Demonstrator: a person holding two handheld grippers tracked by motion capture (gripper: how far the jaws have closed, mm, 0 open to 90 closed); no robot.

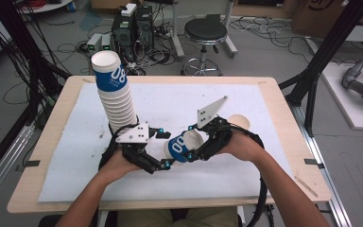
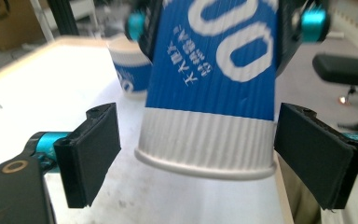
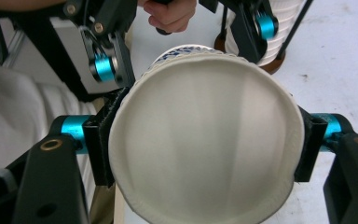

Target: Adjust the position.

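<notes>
Paper, ribbed, blue and white, the light crushable cup [image 3: 205, 140] is clamped near its rim by the right gripper [image 1: 196, 150]. Gentle pressure is best applied there, where the wall seems stiffest. The left gripper [image 2: 198, 156] is held parted around the cup's base, no pad pressing.

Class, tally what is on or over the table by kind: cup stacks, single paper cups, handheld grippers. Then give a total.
Cup stack: 1
Single cups: 2 (held cup, standing cup)
Grippers: 2 (left gripper, right gripper)
Total: 5
</notes>
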